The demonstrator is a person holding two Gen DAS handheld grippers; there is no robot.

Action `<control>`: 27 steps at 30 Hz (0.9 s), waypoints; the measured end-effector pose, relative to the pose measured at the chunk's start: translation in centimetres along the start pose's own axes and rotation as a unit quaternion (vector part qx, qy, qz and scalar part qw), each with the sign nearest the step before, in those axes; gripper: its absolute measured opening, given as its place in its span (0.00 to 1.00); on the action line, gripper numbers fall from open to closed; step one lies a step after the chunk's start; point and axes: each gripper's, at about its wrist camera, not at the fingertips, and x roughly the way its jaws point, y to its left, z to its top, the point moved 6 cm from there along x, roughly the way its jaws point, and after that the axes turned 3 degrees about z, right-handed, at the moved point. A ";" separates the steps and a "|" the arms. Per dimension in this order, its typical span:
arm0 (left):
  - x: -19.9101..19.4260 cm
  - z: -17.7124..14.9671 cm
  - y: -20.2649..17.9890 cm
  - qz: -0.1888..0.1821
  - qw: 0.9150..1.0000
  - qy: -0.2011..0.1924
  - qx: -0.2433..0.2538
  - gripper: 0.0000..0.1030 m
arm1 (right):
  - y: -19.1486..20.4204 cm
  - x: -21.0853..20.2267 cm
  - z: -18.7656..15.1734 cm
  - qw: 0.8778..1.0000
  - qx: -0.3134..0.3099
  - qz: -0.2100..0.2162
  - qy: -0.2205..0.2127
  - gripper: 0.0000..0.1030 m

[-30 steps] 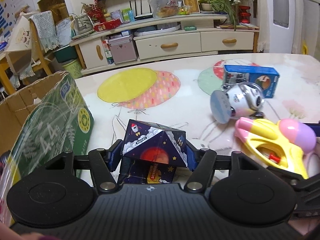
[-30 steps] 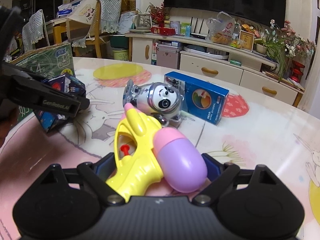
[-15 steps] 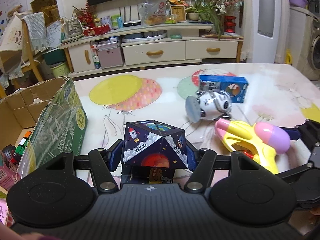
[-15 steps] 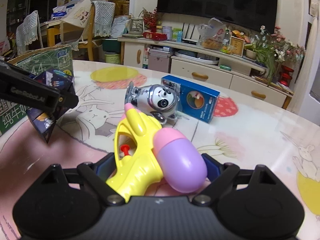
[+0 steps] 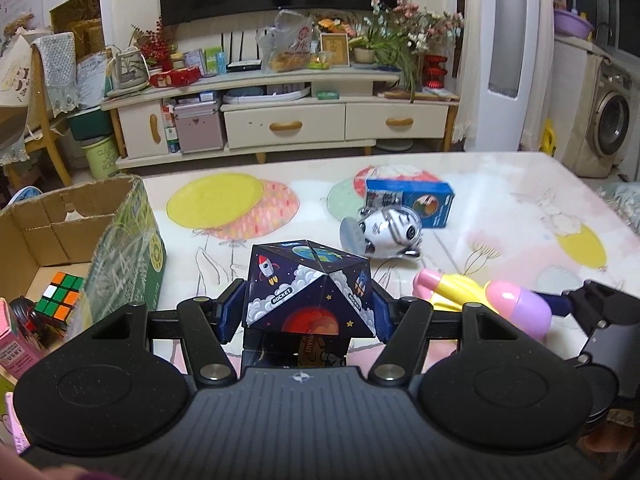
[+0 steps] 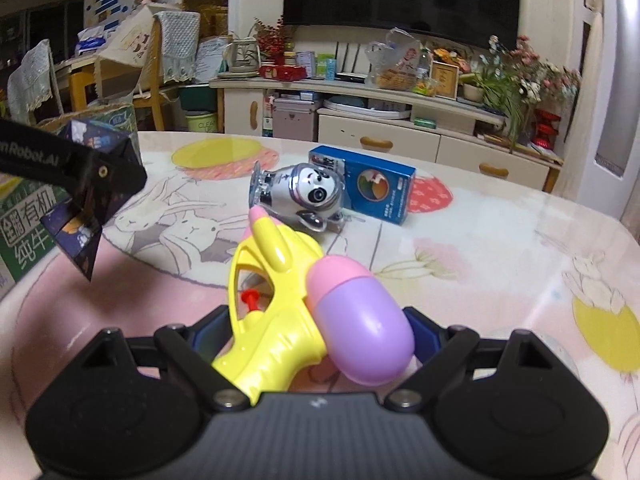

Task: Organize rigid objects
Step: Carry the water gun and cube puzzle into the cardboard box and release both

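Observation:
My left gripper (image 5: 306,312) is shut on a dark blue space-print folding cube (image 5: 308,288) and holds it above the table, beside the open cardboard box (image 5: 120,232). The cube also shows at the left of the right wrist view (image 6: 96,184). My right gripper (image 6: 308,328) is shut on a yellow water gun with a pink and purple tank (image 6: 320,308), lifted a little off the table. The gun shows at the right of the left wrist view (image 5: 488,304).
A silver panda toy (image 6: 304,192) lies on its side mid-table with a blue carton (image 6: 368,184) behind it. The box holds a Rubik's cube (image 5: 60,296) and a pink packet (image 5: 16,352). A TV cabinet (image 5: 304,120) stands beyond the table.
Both grippers have risen with their toys. The left view now looks into the box from higher up, and the folding cube hangs higher beside the box.

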 end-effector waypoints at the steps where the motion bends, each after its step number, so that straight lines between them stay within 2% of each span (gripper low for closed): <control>1: -0.3 0.1 0.1 -0.002 1.000 -0.002 -0.003 0.75 | 0.1 -0.2 0.0 1.000 0.002 -0.001 0.000 0.87; 14: -3.1 2.0 2.1 -0.014 0.999 -0.040 -0.034 0.75 | 2.5 -3.0 1.3 1.000 -0.001 -0.004 -0.013 0.87; 21: -4.4 3.1 3.7 -0.016 0.996 -0.066 -0.059 0.75 | 5.3 -4.3 4.0 0.999 -0.014 0.011 -0.037 0.87; 27: -6.2 4.3 6.6 -0.008 0.991 -0.089 -0.095 0.75 | 8.8 -5.0 6.6 0.997 -0.038 0.034 -0.057 0.87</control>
